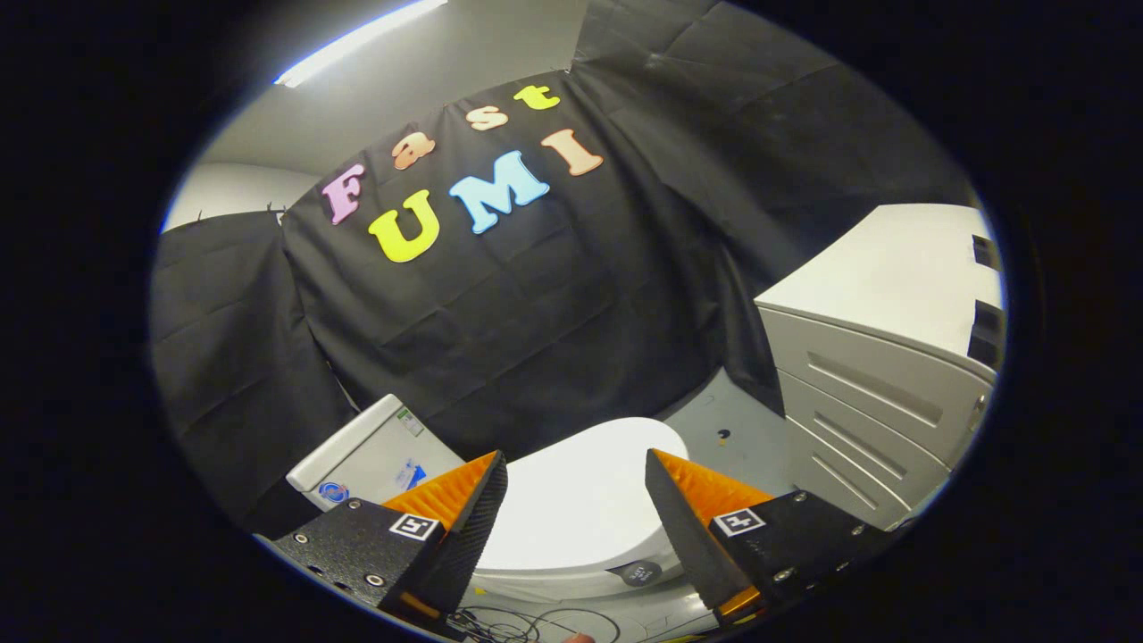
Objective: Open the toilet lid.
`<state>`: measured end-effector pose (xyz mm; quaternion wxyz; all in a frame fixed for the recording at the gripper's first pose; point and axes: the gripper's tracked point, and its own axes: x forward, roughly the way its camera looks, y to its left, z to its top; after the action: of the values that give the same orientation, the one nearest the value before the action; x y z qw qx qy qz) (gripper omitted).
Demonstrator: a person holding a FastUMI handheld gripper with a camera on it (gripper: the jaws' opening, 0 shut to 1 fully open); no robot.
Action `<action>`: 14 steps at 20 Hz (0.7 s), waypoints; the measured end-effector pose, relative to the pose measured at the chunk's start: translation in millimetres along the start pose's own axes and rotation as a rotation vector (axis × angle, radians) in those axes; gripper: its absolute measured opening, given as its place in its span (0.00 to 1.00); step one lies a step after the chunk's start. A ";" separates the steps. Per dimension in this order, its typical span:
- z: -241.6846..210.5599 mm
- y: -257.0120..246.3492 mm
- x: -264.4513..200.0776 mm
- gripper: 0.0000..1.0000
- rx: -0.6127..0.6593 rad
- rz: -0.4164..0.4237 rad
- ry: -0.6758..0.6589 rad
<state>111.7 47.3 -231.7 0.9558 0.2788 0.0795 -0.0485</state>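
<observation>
A white toilet sits low ahead of me, its smooth oval lid [585, 505] lying closed and flat over the bowl. The boxy white tank [371, 451] stands at the lid's left end, against the black cloth wall. My gripper [576, 473] hovers above the lid with its fingers spread wide apart, open, nothing between them but the lid seen below. The fingers do not touch the lid. A small dark round button [638, 572] shows on the toilet's body below the lid's near edge.
A white cabinet [880, 393] with slotted drawer fronts stands to the right of the toilet. Grey floor [728, 429] lies between them. Thin dark cables [527, 623] lie on the floor near the toilet's base. Black cloth [536, 313] closes the back.
</observation>
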 end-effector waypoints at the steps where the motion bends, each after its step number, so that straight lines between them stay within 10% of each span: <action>1: -6.8 -7.8 4.3 0.96 -0.001 -0.025 0.006; 14: -92.5 -26.7 29.3 0.96 0.248 -0.047 0.082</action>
<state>125.2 73.5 -327.9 0.9086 0.3945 0.1183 -0.0689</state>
